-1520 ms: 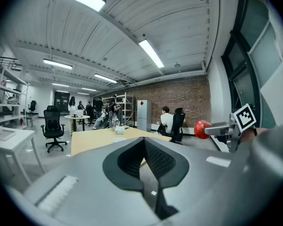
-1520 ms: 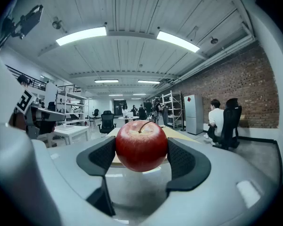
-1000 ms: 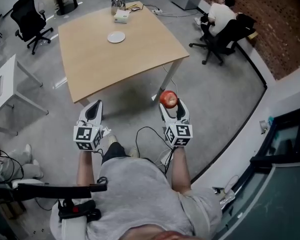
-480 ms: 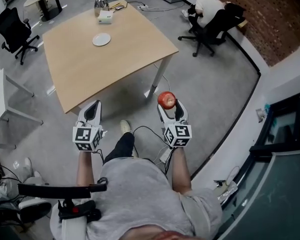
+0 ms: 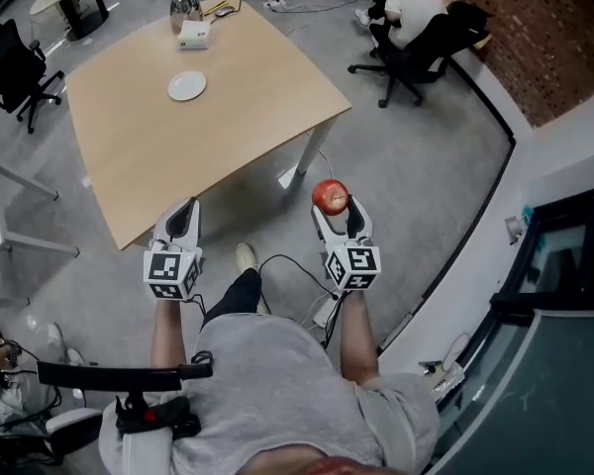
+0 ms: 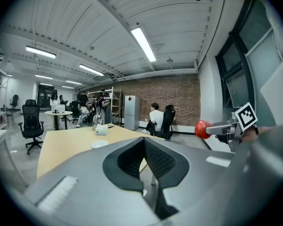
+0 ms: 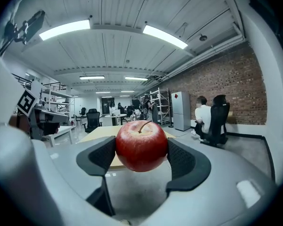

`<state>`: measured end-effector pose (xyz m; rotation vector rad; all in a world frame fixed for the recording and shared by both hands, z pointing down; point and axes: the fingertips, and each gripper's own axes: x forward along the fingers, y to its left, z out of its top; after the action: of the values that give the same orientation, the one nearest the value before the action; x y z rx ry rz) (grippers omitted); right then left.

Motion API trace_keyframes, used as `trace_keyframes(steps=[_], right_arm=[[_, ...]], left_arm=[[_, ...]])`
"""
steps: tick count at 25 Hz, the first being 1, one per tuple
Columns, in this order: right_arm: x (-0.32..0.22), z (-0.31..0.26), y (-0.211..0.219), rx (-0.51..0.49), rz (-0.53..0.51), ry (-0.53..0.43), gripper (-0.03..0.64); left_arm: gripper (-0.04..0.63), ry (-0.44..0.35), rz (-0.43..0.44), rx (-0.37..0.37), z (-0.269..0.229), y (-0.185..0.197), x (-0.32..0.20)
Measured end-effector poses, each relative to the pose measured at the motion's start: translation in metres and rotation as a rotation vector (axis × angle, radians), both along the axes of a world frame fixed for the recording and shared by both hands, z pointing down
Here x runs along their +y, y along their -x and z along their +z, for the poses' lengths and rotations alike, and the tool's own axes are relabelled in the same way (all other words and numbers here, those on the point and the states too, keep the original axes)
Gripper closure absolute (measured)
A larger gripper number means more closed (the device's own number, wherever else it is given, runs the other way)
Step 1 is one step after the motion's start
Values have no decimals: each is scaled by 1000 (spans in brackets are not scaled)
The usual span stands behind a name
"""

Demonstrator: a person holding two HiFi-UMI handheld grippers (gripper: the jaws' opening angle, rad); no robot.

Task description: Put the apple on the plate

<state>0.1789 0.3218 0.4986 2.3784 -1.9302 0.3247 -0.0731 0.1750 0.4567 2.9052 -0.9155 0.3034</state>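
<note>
A red apple [image 5: 330, 196] sits clamped between the jaws of my right gripper [image 5: 333, 206], held in the air over the grey floor, short of the table. In the right gripper view the apple [image 7: 141, 145] fills the gap between both pads, stem up. A small white plate [image 5: 187, 86] lies on the far half of the wooden table [image 5: 148, 156], well ahead and to the left. My left gripper [image 5: 182, 212] hangs beside the table's near corner, jaws closed together with nothing in them. Its own view shows the plate [image 6: 99, 144] and, at the right, the apple [image 6: 203, 129].
A white box [image 5: 194, 34] and a metal jug [image 5: 184, 6] stand at the table's far end. A person sits in an office chair [image 5: 412, 30] at the upper right. Another black chair [image 5: 10, 67] stands left of the table. Cables trail on the floor [image 5: 287, 265]; a glass wall runs along the right.
The table and plate have slid left and slightly closer in the head view as the person walks forward. Both grippers keep their pose, and the apple stays held.
</note>
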Motion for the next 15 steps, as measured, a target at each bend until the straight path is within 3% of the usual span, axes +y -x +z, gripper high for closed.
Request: trace_keyframes(steps=[15], right_arm=[[-126, -15, -38, 7, -61, -4, 267]], left_arm=[[575, -2, -26, 9, -5, -40, -109]])
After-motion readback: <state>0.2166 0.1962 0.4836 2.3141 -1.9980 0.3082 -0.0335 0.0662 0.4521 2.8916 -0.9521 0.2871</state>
